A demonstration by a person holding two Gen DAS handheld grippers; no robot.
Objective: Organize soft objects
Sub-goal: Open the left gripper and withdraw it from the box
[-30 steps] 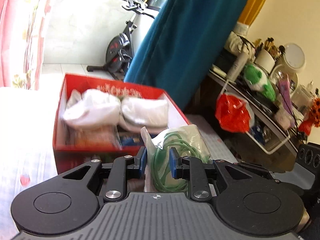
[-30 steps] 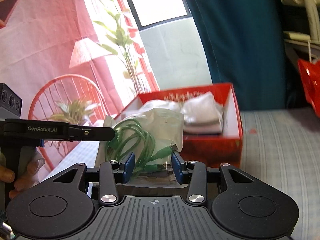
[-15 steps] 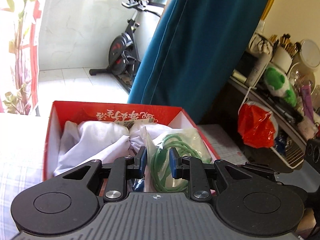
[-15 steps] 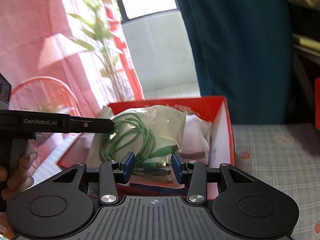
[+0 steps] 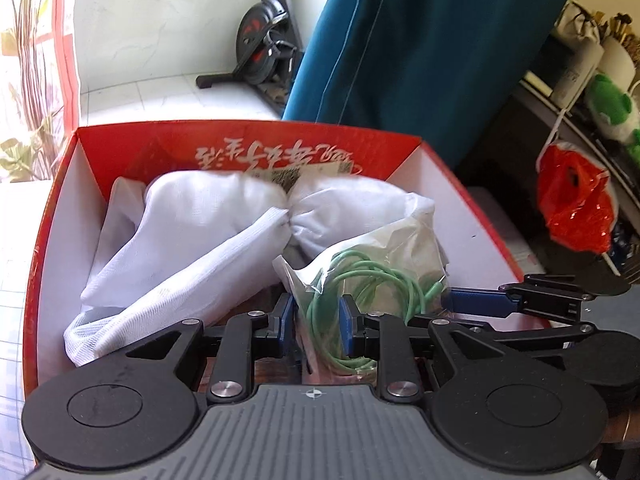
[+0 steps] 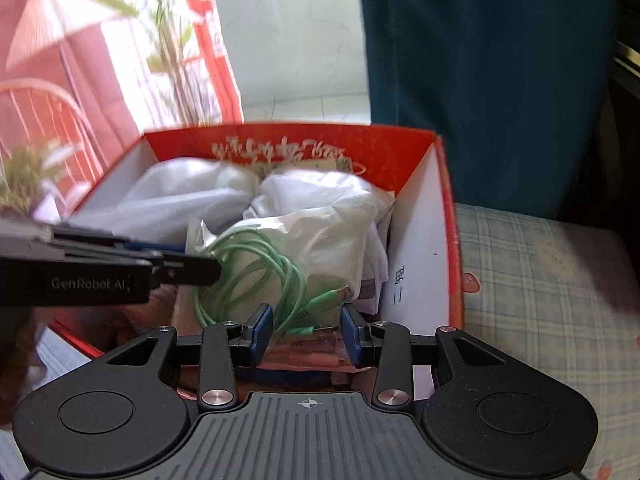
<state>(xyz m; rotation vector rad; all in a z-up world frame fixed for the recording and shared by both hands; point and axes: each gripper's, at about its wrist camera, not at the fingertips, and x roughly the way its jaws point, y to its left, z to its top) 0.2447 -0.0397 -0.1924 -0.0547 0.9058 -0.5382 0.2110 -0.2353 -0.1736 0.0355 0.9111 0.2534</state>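
A clear plastic bag with a coiled green cable (image 5: pixel 380 264) hangs just inside the red cardboard box (image 5: pixel 60 240), against its right wall. My left gripper (image 5: pixel 316 328) is shut on the bag's near left edge. My right gripper (image 6: pixel 308 330) has the bag's (image 6: pixel 320 240) lower edge between its blue pads, and its jaws are closing on it. Two white cloth bundles (image 5: pixel 192 232) lie in the box behind the bag. Each gripper's finger shows in the other's view, the right fingertips (image 5: pixel 480 300) and the left fingertips (image 6: pixel 192 270) both at the bag.
The box (image 6: pixel 416 260) stands on a checked cloth (image 6: pixel 540 280). A teal curtain (image 5: pixel 420 40) hangs behind it. An exercise bike (image 5: pixel 260 52) stands at the back. At the right, a red plastic bag (image 5: pixel 572 208) hangs from a cluttered shelf.
Both grippers have carried the bag forward and down, from in front of the box to inside it. The box now fills both views.
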